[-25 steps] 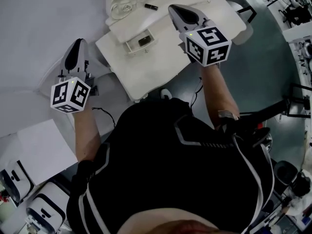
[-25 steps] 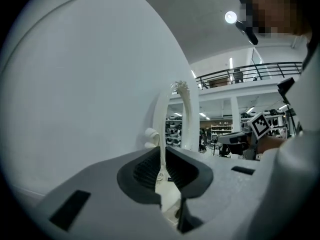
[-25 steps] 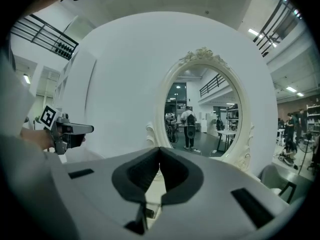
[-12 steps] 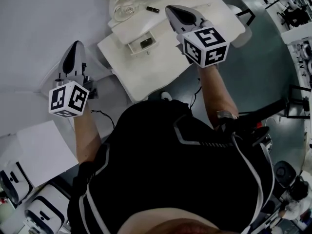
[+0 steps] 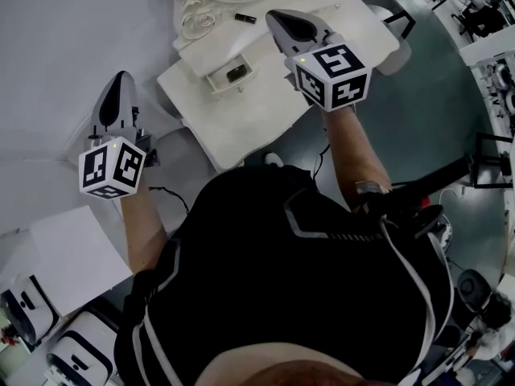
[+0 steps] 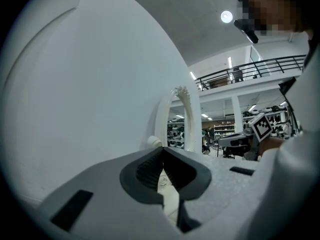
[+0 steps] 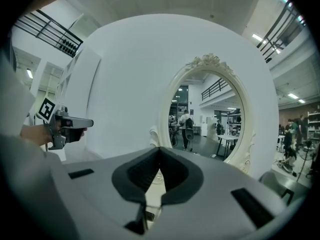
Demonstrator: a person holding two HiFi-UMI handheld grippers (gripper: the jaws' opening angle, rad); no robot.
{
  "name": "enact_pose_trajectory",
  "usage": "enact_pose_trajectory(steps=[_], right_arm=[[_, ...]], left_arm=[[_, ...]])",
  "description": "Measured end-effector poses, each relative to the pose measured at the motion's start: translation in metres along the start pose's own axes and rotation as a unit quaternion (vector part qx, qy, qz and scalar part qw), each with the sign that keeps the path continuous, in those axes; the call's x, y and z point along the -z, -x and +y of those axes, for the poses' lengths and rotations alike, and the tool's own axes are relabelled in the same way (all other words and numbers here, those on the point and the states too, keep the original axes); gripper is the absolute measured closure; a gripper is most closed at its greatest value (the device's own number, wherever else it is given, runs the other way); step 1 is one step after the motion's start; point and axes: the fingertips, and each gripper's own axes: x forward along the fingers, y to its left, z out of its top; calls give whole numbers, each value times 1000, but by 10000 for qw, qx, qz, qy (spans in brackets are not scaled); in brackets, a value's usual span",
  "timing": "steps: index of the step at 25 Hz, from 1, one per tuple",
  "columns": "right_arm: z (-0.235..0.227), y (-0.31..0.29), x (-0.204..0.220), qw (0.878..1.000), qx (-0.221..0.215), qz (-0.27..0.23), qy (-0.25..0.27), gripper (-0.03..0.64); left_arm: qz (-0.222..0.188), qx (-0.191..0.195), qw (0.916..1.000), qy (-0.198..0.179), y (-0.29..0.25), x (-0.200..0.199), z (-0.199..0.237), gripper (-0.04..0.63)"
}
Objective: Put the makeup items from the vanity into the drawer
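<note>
The left gripper (image 6: 163, 156) and right gripper (image 7: 159, 156) have pale grey plastic shells, matt with a fine speckled grain. Their pads (image 6: 147, 171) are black, ribbed and look rubbery. The 2 marker cubes (image 5: 113, 167) carry flat, matt black-and-white print.

The vanity (image 5: 241, 111) and its drawer (image 5: 221, 77) are smooth white with a soft satin finish. The carved mirror frame (image 7: 250, 134) is white with a slight sheen around reflective glass. The dark tube (image 5: 245, 18) on the vanity top looks glossy.

The curved wall (image 5: 72, 39) is smooth, matt white, and the floor (image 5: 418, 111) is smooth, faintly shiny grey. The person's top (image 5: 282, 280) is black cloth with pale piping.
</note>
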Motion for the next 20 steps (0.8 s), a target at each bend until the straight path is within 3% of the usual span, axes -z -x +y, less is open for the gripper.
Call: enact_pose_trajectory(steps=[6, 20], right_arm=[[2, -1, 0, 10000, -58, 25, 28, 612], [0, 3, 2, 9999, 18, 102, 52, 612]], left_arm=[[-48, -31, 9999, 153, -2, 2, -1, 592], [25, -54, 10000, 2, -1, 6, -9, 591]])
